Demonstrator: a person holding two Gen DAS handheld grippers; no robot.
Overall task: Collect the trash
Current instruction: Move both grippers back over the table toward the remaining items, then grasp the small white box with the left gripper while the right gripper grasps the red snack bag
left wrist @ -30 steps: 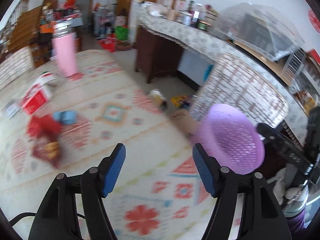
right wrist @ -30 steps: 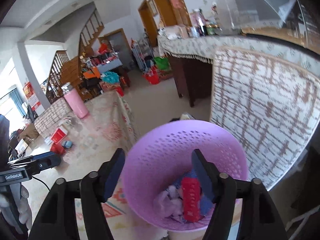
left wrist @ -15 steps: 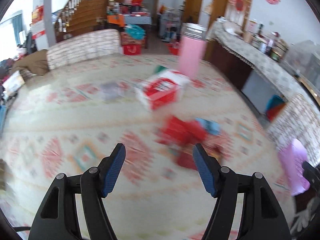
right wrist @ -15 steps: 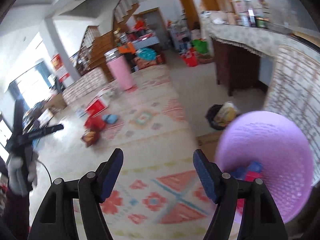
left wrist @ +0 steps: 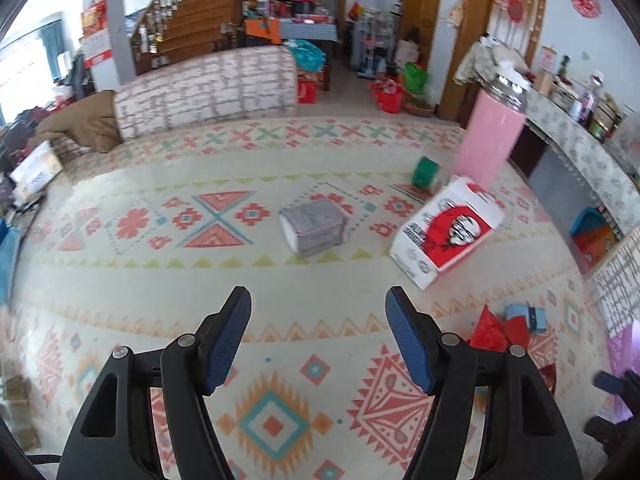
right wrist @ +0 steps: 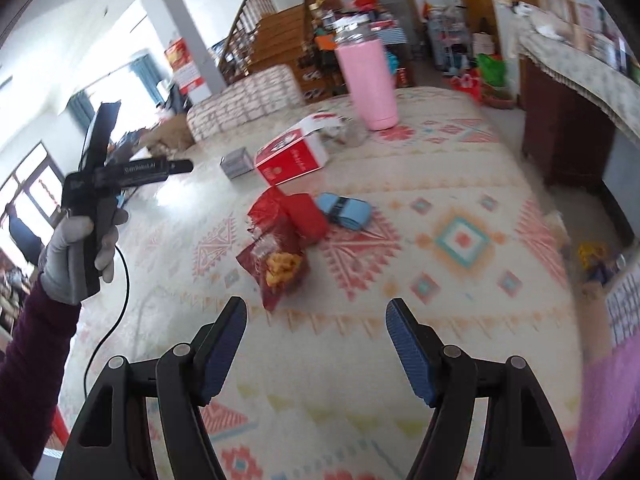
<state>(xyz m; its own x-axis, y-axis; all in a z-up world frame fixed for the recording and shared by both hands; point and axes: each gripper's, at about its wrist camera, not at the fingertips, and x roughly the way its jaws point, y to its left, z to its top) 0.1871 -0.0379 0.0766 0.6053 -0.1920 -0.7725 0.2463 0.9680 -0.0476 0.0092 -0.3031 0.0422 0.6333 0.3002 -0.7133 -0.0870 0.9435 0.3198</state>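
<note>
Right gripper point(right wrist: 316, 344): fingers point(right wrist: 222, 346) wide apart, nothing between them, above the patterned worktop point(right wrist: 400, 320).
Left gripper point(left wrist: 318, 336): fingers wide apart, nothing held.
Snack bag point(right wrist: 276, 268): just ahead of the right fingers, lying flat; likely light, crinkly, slippery film; best pinched at a loose edge.
Red wrapper point(right wrist: 296, 216): touching the bag; soft, light.
Blue packet point(right wrist: 346, 210): just beside the wrapper.
Red-and-white box point(right wrist: 292, 156): farther back; stiff card, grip across a narrow side.
Grey box point(left wrist: 312, 228): stiff.
</note>
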